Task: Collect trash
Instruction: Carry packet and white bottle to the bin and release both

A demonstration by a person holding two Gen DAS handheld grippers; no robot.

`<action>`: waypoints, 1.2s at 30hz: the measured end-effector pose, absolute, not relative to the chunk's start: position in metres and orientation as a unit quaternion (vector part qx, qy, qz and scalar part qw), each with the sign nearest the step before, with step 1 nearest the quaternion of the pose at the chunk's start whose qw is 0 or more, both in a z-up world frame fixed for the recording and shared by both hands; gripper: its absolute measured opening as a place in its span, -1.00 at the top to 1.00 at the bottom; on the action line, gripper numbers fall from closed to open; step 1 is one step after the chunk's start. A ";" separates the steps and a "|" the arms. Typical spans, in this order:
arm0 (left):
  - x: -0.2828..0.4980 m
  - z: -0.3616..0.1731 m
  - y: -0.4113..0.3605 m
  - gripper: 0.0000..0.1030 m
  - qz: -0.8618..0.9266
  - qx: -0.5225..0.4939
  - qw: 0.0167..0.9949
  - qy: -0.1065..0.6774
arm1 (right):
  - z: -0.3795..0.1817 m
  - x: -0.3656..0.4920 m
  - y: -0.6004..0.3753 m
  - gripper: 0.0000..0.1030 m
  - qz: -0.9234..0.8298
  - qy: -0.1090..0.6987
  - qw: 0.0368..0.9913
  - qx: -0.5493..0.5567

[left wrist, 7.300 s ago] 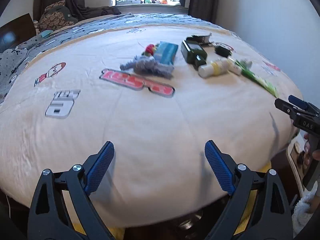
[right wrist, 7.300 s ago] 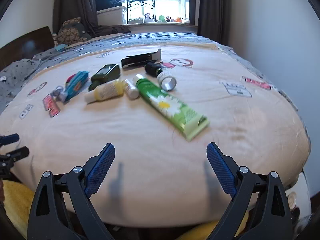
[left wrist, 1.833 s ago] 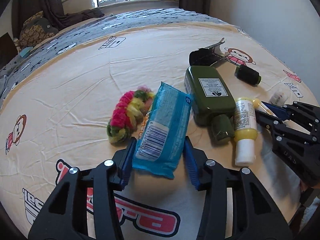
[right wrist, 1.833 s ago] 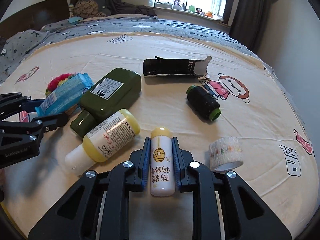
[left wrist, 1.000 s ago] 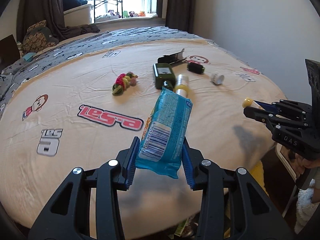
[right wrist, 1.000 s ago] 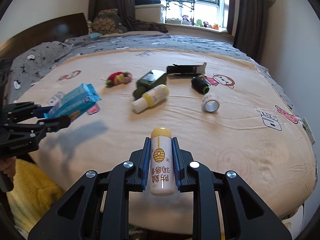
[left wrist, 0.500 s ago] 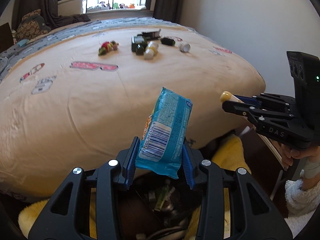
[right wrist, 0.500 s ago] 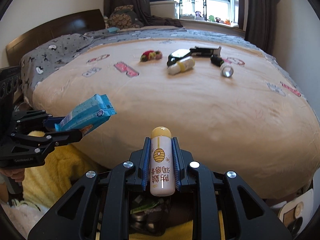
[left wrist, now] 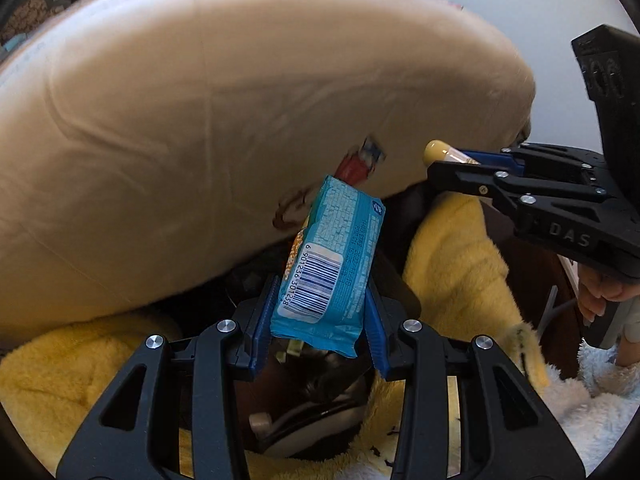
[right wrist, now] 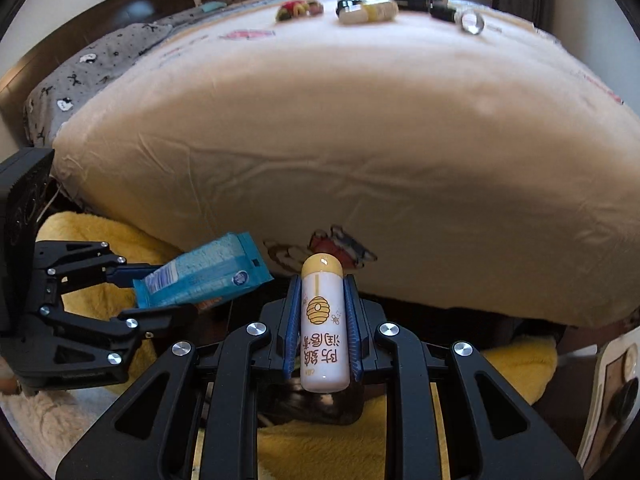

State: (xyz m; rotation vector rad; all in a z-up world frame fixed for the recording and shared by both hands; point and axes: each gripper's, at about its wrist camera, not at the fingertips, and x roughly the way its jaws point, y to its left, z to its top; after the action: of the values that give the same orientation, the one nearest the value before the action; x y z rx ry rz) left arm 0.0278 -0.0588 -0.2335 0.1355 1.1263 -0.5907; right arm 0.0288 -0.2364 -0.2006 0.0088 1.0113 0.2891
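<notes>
The blue packet [left wrist: 332, 256] sits clamped between the left gripper's [left wrist: 320, 320] jaws, its barcode face legible only from the left wrist. The small bottle [right wrist: 322, 320] with the yellow cap is pinched upright in the right gripper's [right wrist: 322, 320] jaws, its beehive label readable only from the right. Both hang just off the bed's [right wrist: 360, 140] rounded edge, above a dark bin [left wrist: 320, 420] ringed by yellow rug [left wrist: 448, 272]. More bottles [right wrist: 368, 12] lie far back on the bed.
</notes>
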 end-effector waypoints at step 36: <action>0.052 -0.293 -0.058 -0.59 -0.237 0.088 0.773 0.582 | -0.253 0.053 -0.251 -0.72 0.089 0.551 0.828 0.052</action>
State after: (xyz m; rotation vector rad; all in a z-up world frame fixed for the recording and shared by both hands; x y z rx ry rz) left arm 0.0516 -0.0581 -0.2931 0.1910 1.2617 -0.5145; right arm 0.0531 -0.2508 -0.2527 0.1097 1.1696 0.1900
